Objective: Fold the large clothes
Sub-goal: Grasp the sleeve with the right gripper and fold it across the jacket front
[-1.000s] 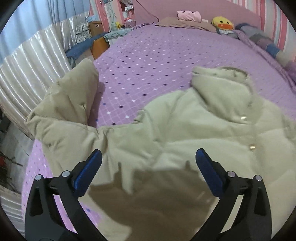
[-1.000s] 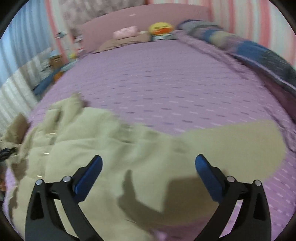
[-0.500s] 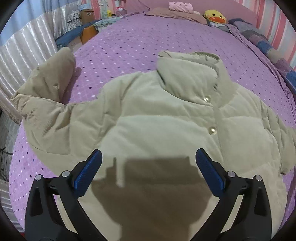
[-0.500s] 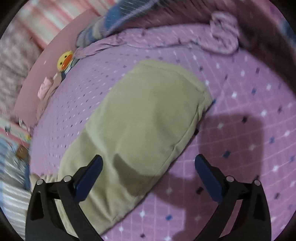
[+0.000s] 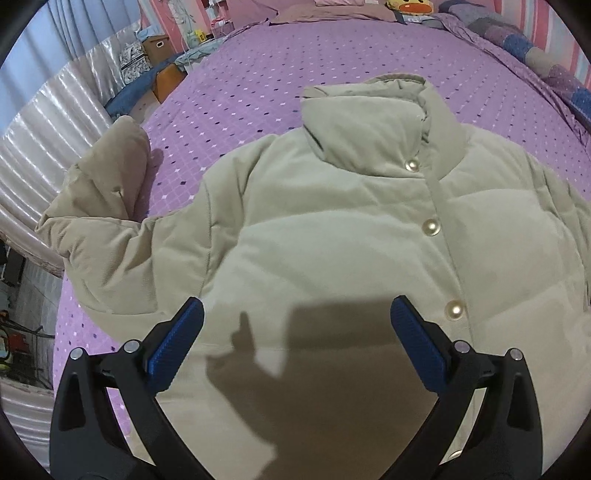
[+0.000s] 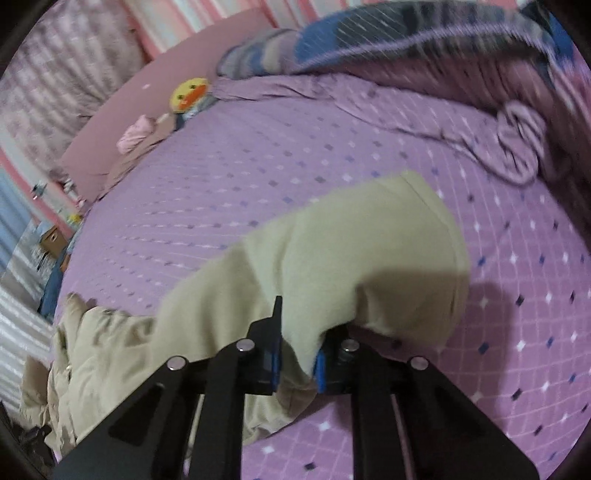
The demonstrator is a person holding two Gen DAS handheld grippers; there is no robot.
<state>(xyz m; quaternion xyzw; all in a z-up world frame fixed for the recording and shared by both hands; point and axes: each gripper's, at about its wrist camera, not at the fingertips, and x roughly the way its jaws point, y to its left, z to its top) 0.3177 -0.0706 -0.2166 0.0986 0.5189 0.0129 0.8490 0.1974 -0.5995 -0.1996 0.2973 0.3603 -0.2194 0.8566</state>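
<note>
Right tongs (image 6: 295, 360) just closed, pinching jacket sleeve (image 6: 362, 258) | left tongs (image 5: 295, 332) wide above jacket (image 5: 332, 240) | purple diamond-print bed (image 5: 277, 81) | striped pink walls (image 6: 192, 18)

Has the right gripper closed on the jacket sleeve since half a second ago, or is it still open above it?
Yes. The right gripper has just been closing and now pinches the beige jacket sleeve near its cuff, against the purple bedspread.

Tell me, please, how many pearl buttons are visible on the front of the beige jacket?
3 clearly: one at the collar base, one mid-chest, one lower, all on the jacket. More may be hidden lower down.
</note>
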